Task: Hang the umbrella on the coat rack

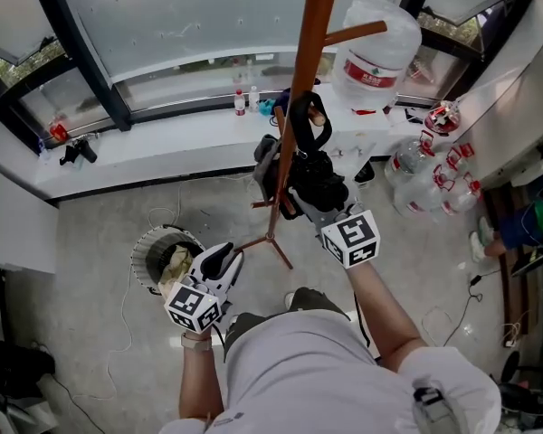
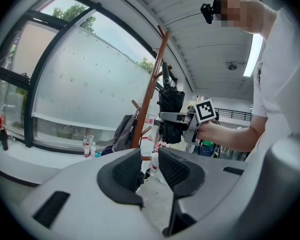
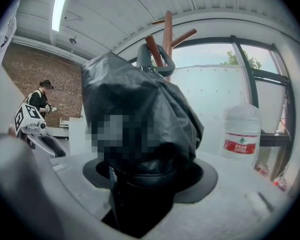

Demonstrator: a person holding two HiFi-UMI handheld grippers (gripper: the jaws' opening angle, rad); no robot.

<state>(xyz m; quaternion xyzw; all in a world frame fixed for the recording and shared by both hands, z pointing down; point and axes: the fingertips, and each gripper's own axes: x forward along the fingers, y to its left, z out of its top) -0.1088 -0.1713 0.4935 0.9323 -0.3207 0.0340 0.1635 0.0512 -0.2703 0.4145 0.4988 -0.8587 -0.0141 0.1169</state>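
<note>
Right now the folded black umbrella (image 3: 155, 96) is held up against the wooden coat rack (image 1: 300, 70), at the height of its upper pegs. The right gripper (image 1: 303, 186) has its fingers clamped on the bundled fabric in the middle of the umbrella. The curved handle loop (image 3: 157, 59) stands on top, just beside one slanted peg (image 3: 151, 45). I cannot tell if the loop is already over this peg. The left gripper (image 2: 150, 165) hangs lower, well apart from the rack, with its fingers apart and nothing between them.

I judge that the umbrella is light, but its cloth is soft and probably a little slippery. A grip on the fabric alone may let the stiff core slide or turn inside. The handle is the hard part and would be easier to guide, but it has to be free for the peg. Holding the body firmly, just below the handle, seems to me the sensible choice.
</note>
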